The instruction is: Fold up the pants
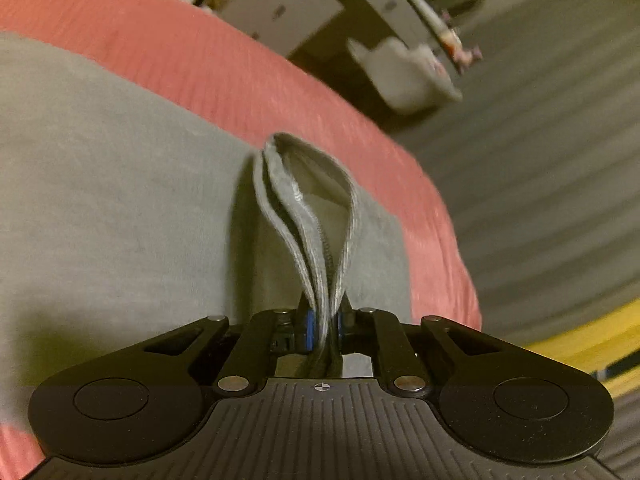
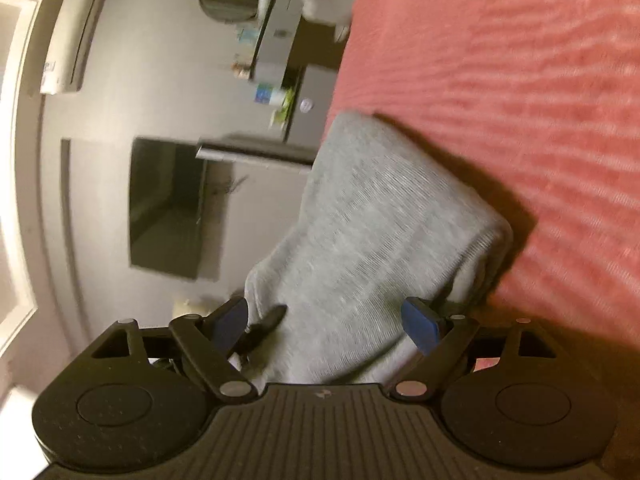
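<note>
Grey pants (image 1: pixel 120 208) spread on red bedspread (image 1: pixel 248 76); hem edge (image 1: pixel 304 216) clamped in closed left gripper (image 1: pixel 322 322), layers bunched between pads. Right gripper (image 2: pixel 328 324) spread wide around folded cloth (image 2: pixel 384 216), pads not pressing. Close right pads on all layers before lifting. Keep both grips level. Carry edge over evenly; avoid dragging bedspread.

Soft grey knit pants (image 1: pixel 120 200); ribbed red bedspread (image 1: pixel 240 72); matt black plastic gripper body.
</note>
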Available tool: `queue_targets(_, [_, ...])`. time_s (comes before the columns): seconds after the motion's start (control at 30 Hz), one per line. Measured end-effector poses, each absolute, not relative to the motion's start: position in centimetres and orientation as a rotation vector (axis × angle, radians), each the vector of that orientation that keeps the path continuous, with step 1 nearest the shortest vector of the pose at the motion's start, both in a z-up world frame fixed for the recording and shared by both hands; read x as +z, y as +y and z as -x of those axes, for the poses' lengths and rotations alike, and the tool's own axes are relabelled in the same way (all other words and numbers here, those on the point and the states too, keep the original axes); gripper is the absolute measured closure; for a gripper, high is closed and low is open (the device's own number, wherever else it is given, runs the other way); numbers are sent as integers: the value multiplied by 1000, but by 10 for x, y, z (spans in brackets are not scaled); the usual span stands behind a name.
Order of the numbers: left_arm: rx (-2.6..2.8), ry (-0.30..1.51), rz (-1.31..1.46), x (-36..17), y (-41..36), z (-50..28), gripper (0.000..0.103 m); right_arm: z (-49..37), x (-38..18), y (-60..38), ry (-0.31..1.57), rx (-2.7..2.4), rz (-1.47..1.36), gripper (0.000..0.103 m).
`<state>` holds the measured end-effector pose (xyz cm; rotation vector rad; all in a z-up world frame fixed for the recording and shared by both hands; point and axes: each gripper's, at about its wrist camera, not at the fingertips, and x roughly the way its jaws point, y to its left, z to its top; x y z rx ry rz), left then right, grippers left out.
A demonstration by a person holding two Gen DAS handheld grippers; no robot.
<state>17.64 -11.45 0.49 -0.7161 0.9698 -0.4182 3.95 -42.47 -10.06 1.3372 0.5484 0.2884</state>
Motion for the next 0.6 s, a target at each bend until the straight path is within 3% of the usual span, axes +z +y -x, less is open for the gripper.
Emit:
queue_targets(0.07, [-370,979,728,-7,-103,-174,88,-41,-99,-421,584,283,-1314,13])
queue_targets(0.1, [-338,998,710,-11,-101,-172,80,-43,-99,-420,598,277,-1306,13])
queue_targets(0.17, [-291,1024,695,-22,-96,-168,55,-47,-100,-418,622,259,-1291,13])
queue_targets(0.23, [-296,1021,727,-26,-93,-162,23,-46,-100,-419,621,231,-1287,13])
queue_targets(0.3, [-304,1020,733,-29,-91,-157,18,-43,-100,-421,614,215,-1292,13])
queue_targets(0.6, [-374,1128,779,-43,-111,-170,16,-29,-99,-430,575,142,-1339,13])
